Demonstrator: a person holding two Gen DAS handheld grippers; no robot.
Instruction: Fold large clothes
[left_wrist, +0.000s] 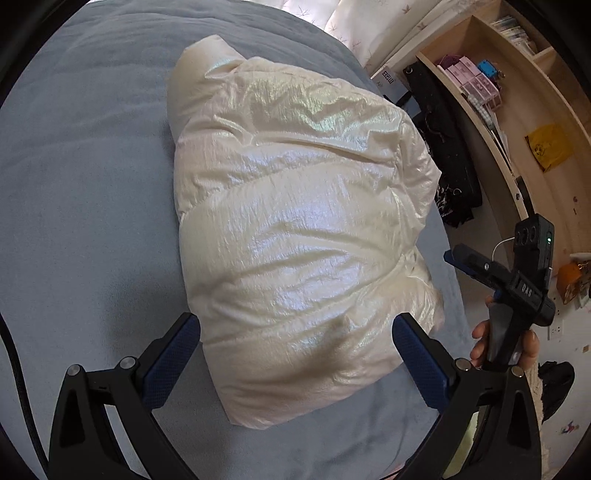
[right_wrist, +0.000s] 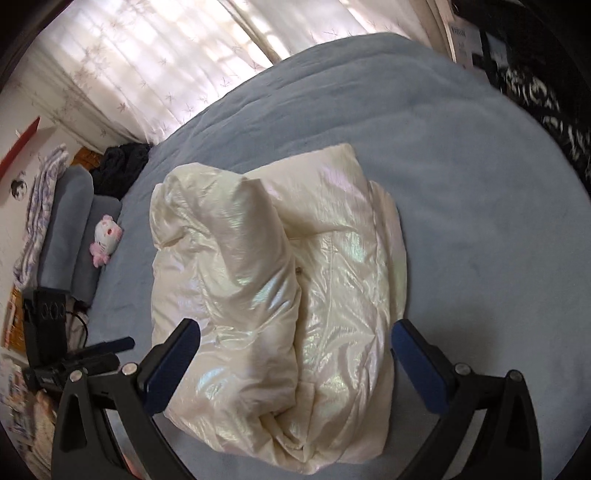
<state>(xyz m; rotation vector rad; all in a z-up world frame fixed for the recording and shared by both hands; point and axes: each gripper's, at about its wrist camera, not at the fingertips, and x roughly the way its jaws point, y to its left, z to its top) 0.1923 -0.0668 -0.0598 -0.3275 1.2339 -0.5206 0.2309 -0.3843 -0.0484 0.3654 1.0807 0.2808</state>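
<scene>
While the folded cream jacket (left_wrist: 295, 229) lies on the blue bed (left_wrist: 81, 184), left gripper (left_wrist: 295, 354) and right gripper (right_wrist: 295, 354) gape wide, empty.

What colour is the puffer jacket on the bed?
Cream-white with a pearly sheen, the puffer jacket shows best in the left wrist view.

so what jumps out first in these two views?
The shiny cream puffer jacket, bundled into a puffy mound mid-bed on the blue-grey bedspread. Both grippers hover open over its near end: left gripper, right gripper. A pink plush toy lies by the pillows.
</scene>
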